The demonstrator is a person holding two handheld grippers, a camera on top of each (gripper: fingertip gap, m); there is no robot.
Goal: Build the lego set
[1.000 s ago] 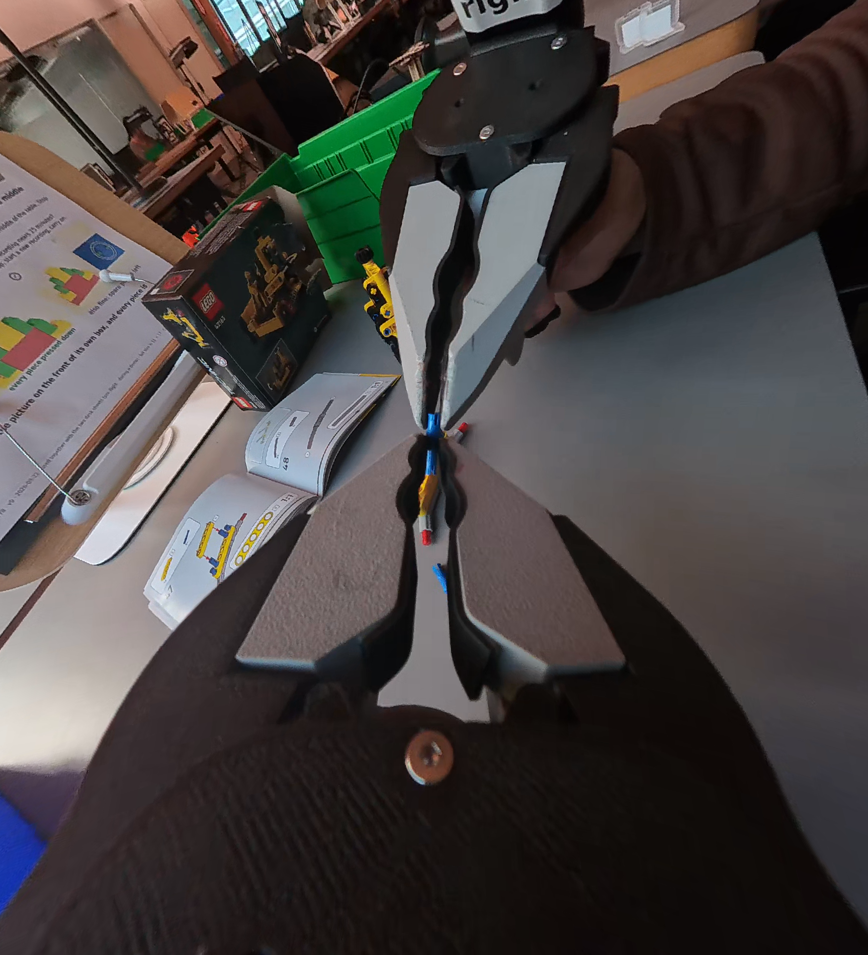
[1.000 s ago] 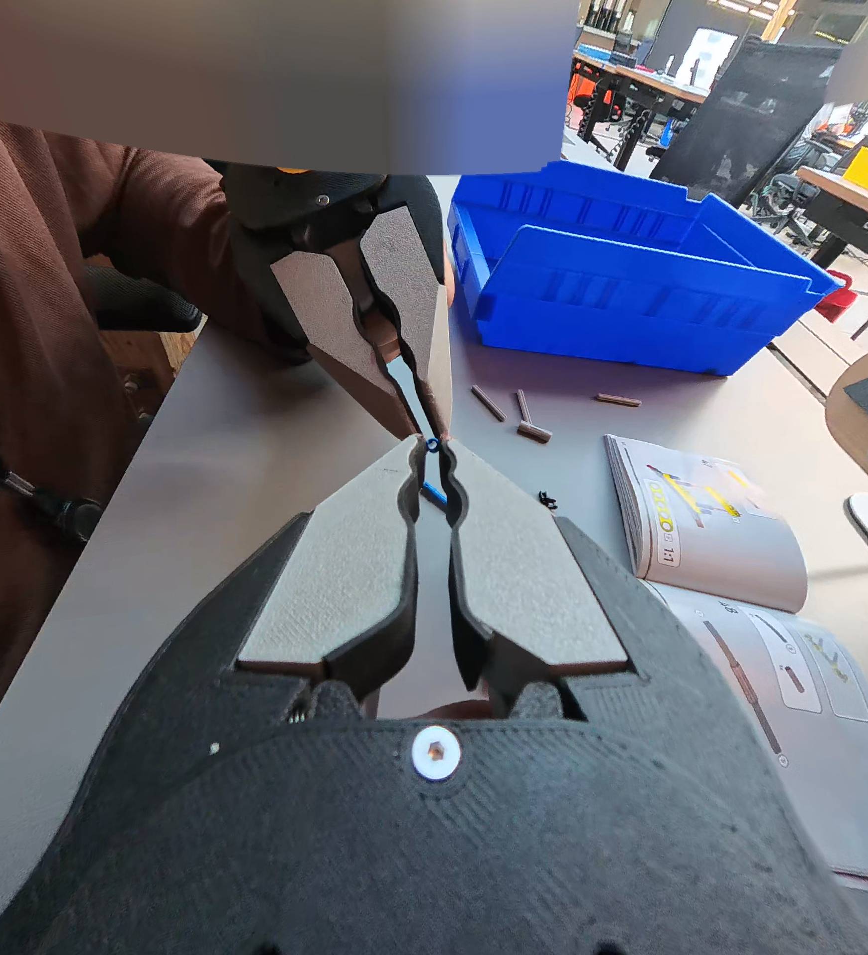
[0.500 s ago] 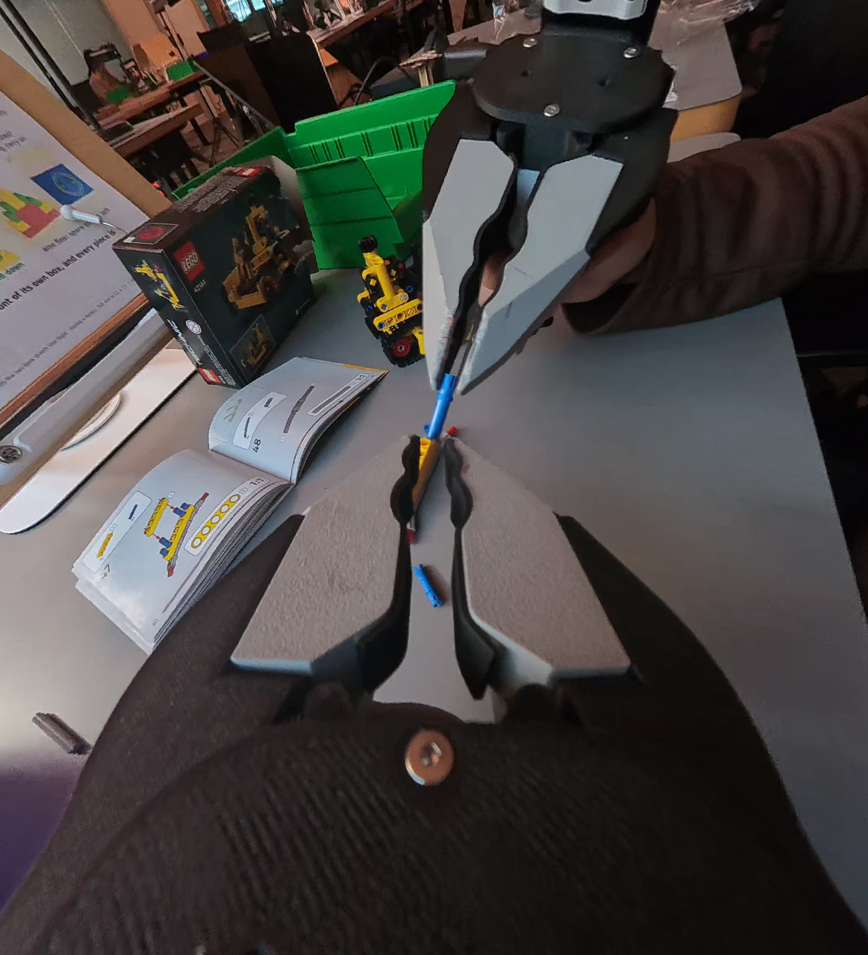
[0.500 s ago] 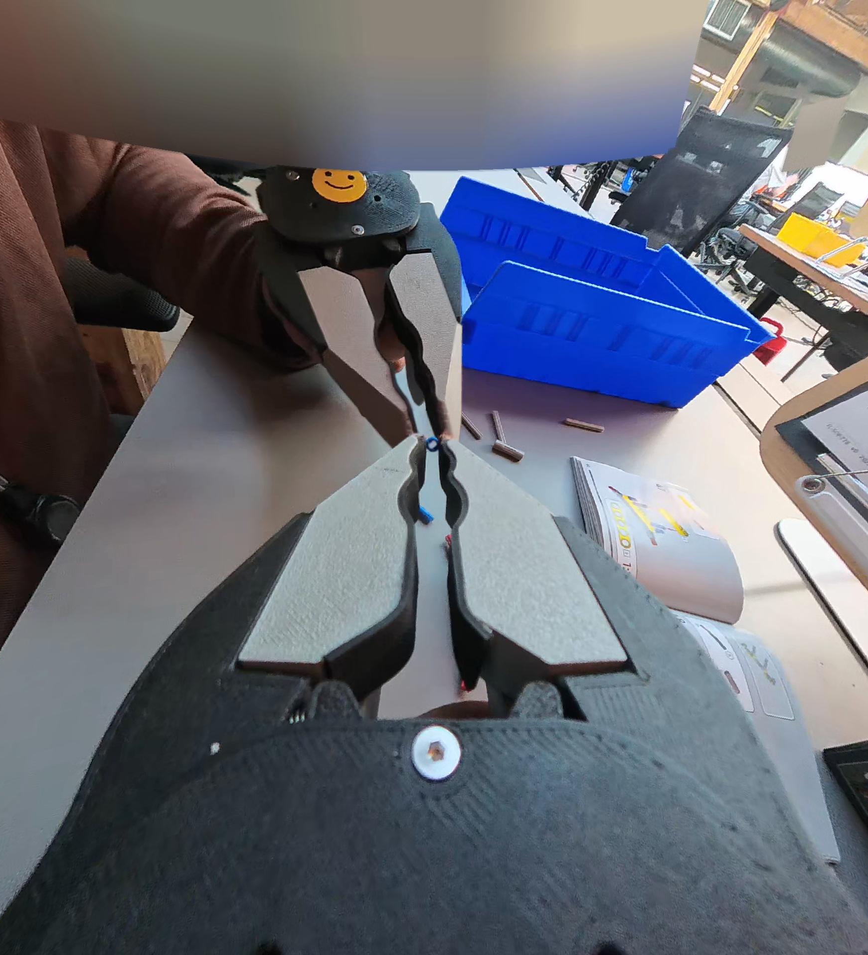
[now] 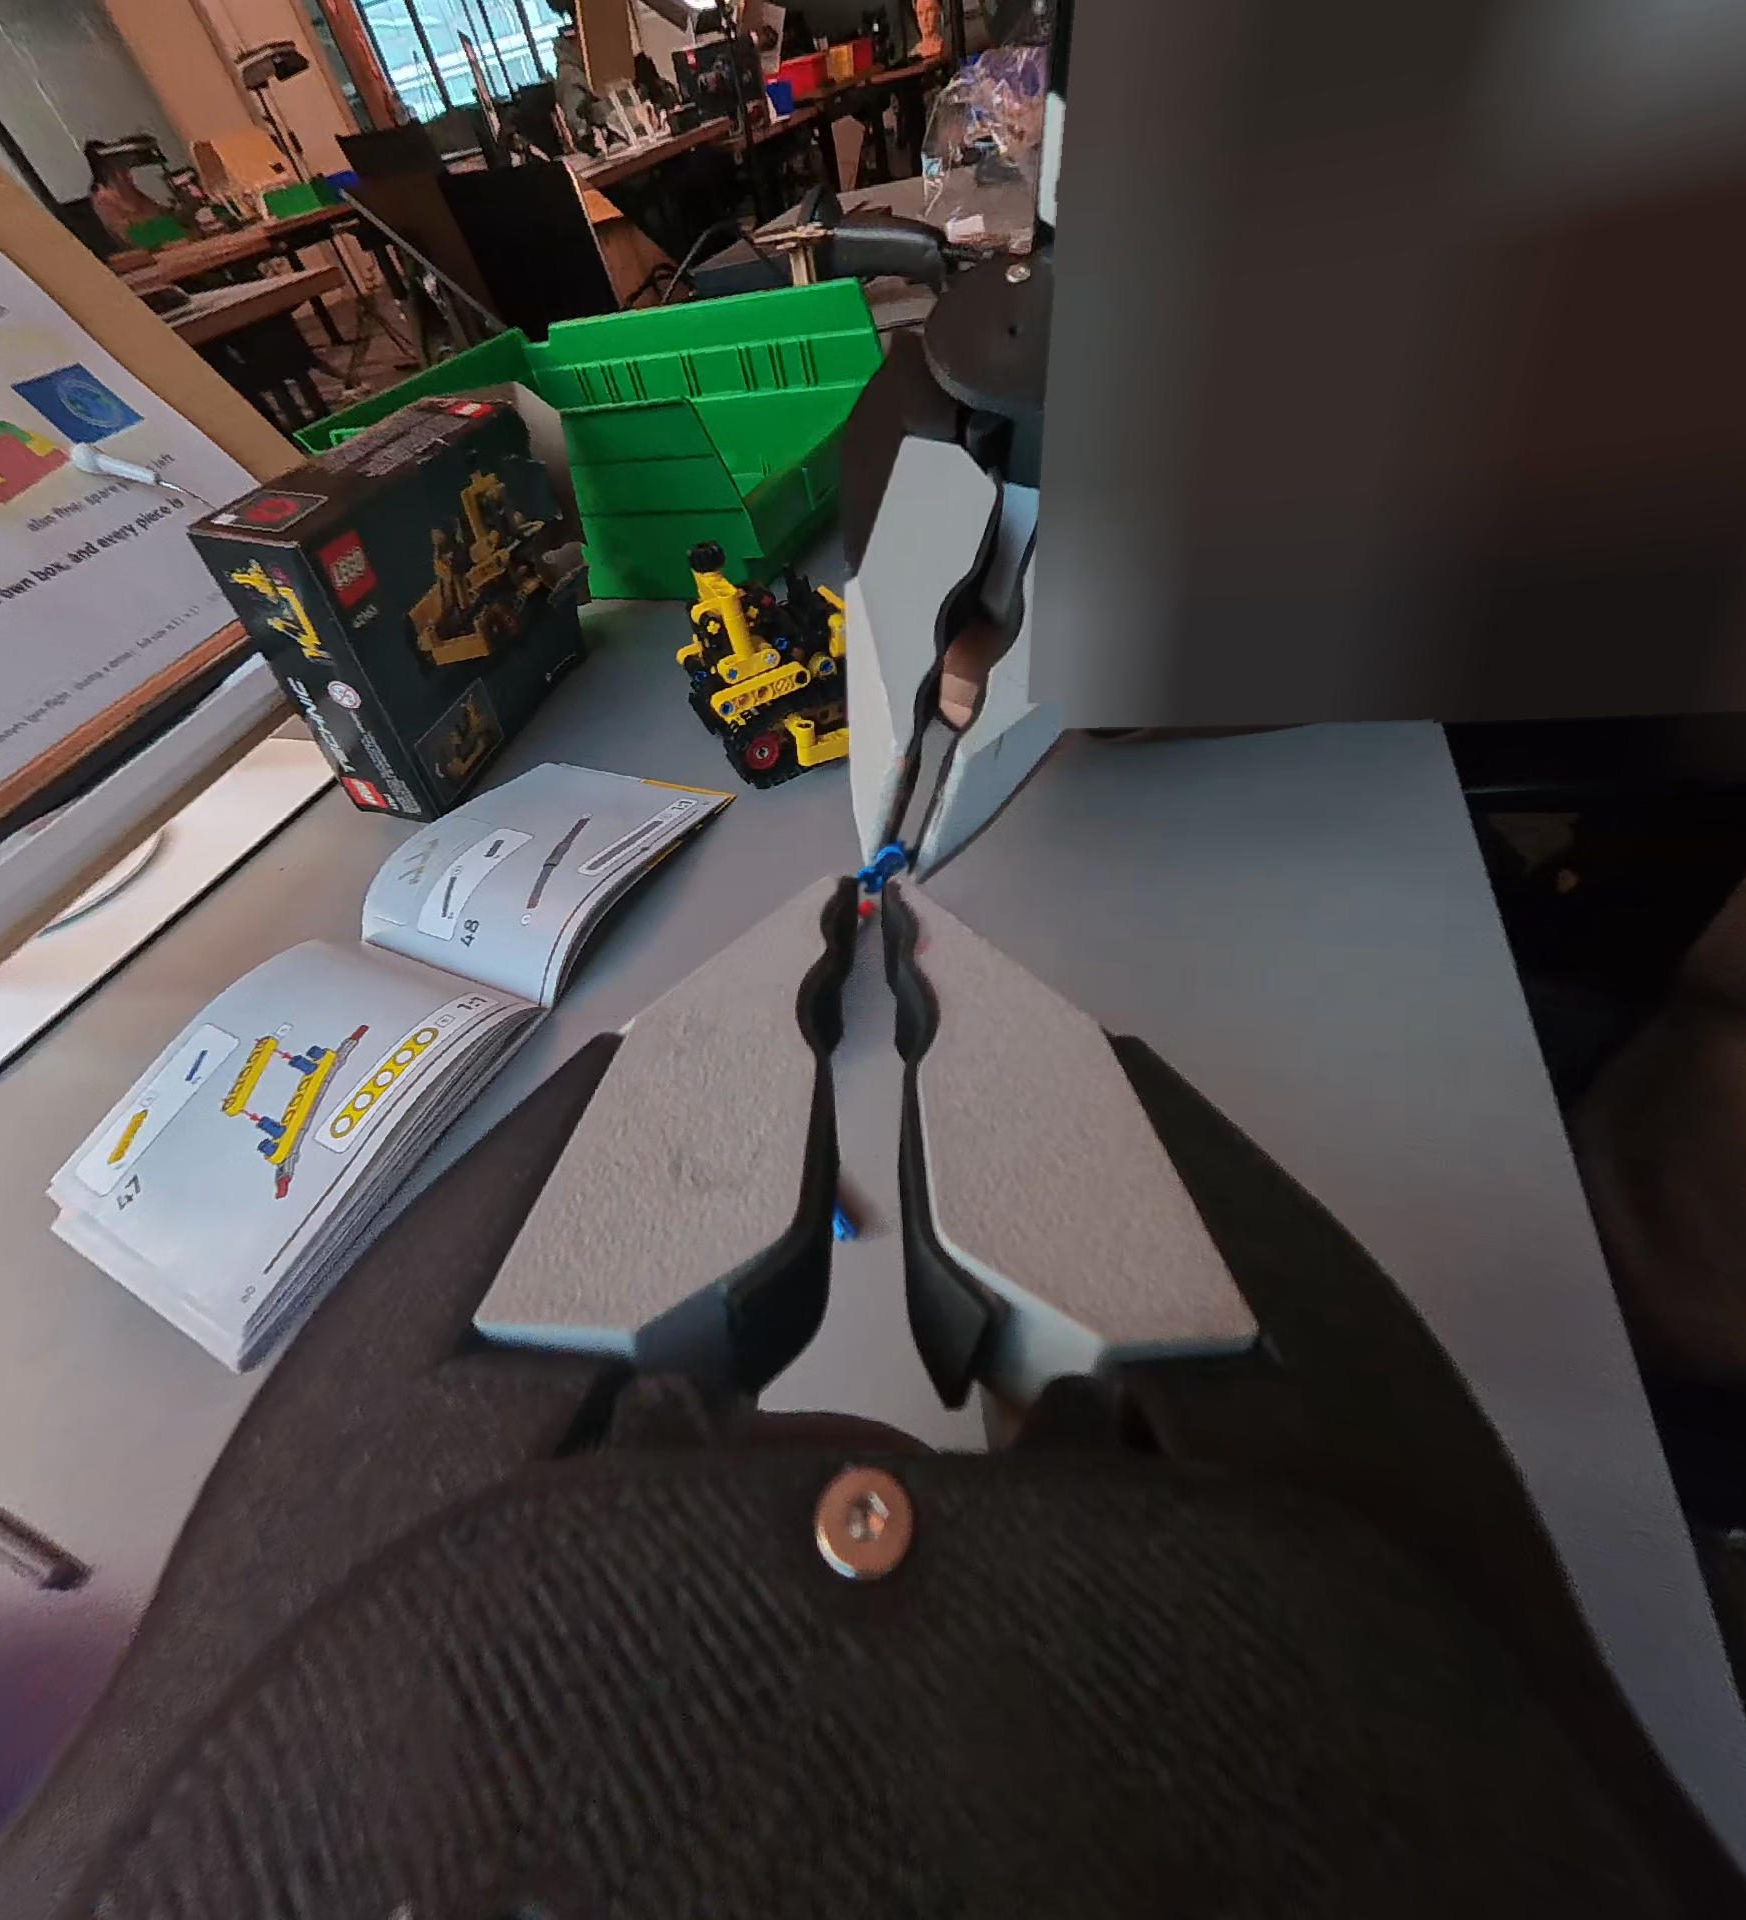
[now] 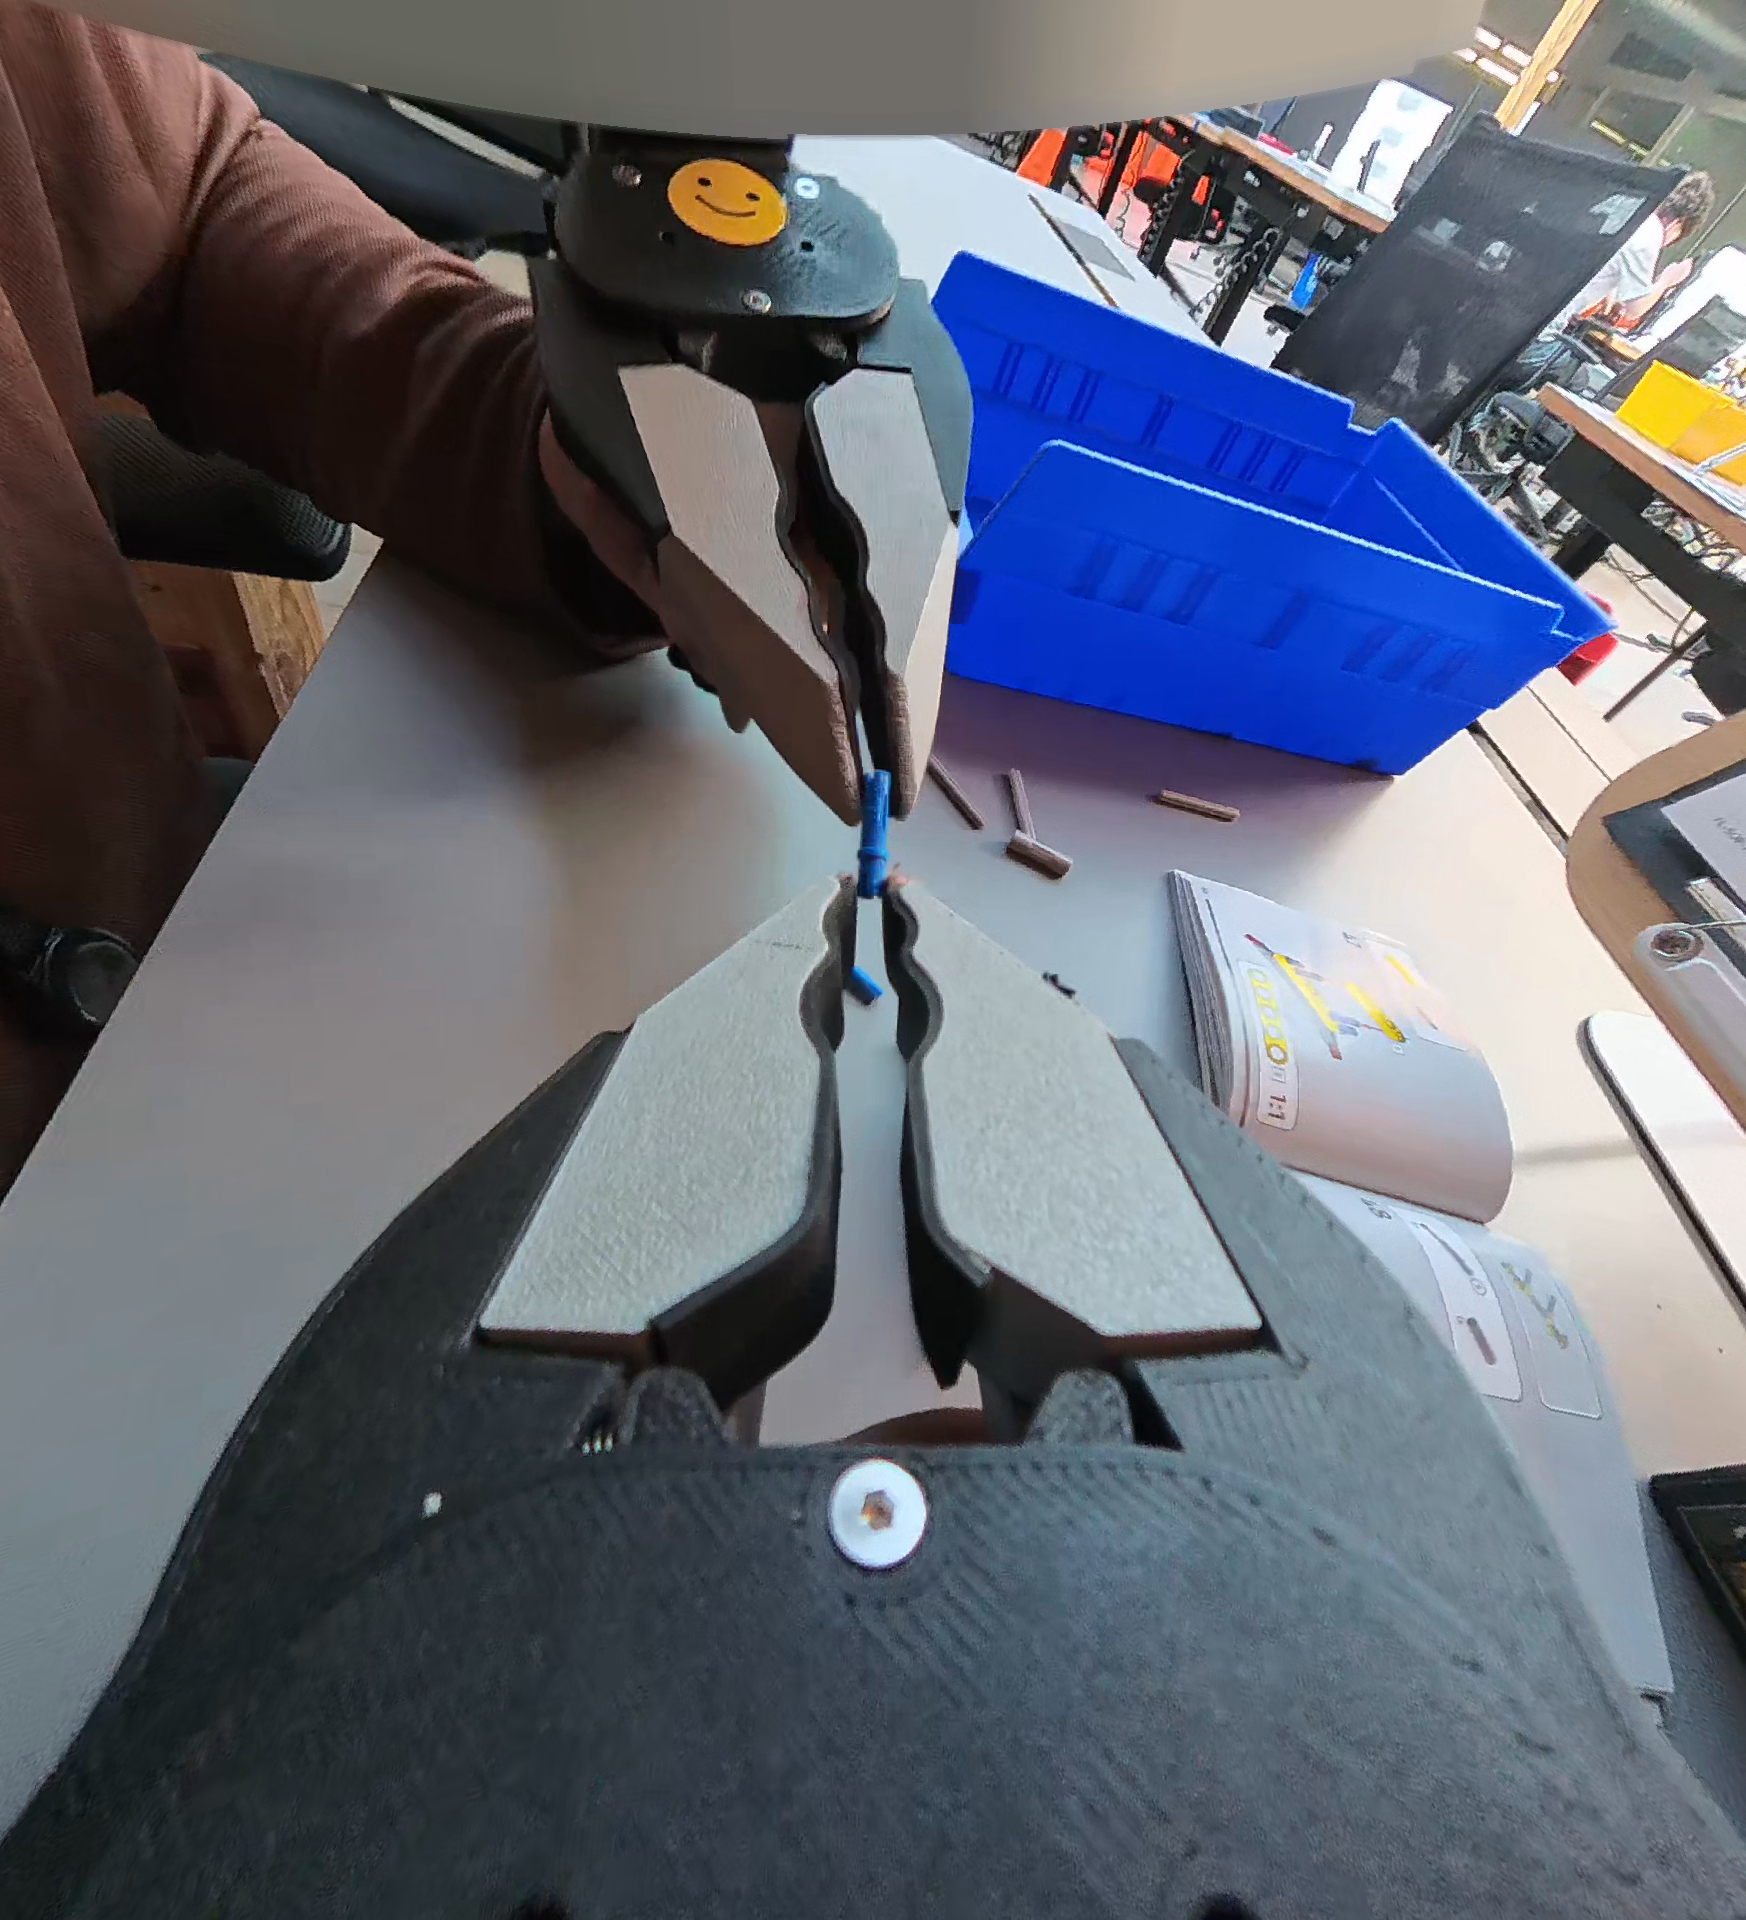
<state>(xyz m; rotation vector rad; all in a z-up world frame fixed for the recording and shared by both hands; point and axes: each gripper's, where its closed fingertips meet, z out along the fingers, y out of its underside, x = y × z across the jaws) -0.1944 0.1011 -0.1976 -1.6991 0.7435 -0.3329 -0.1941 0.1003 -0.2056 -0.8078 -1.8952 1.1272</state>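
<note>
My left gripper (image 5: 869,896) and right gripper (image 6: 869,888) meet tip to tip above the grey table (image 5: 1212,987). A thin blue pin (image 6: 873,831) spans between them. The right gripper is shut on its near end; it also shows in the left wrist view (image 5: 895,857), pinching the blue pin (image 5: 885,862). The left gripper, seen with a smiley sticker in the right wrist view (image 6: 874,795), is shut on a small piece; only a red bit (image 5: 864,907) shows at its tips. A loose blue pin (image 6: 864,982) lies on the table beneath.
A yellow bulldozer model (image 5: 760,665), a black Lego box (image 5: 401,613) and a green bin (image 5: 713,416) stand beyond. An open booklet (image 5: 329,1091) lies left. A blue bin (image 6: 1212,540) and brown sticks (image 6: 1035,852) show in the right wrist view. The table edge (image 5: 1534,1039) runs close on the right. Both grippers' tips are close together, under 4 cm apart.
Both grippers stay shut and tip to tip. Both views have tilted up. The yellow part between the left fingers no longer shows; the blue pin now sits right at the left tips.
</note>
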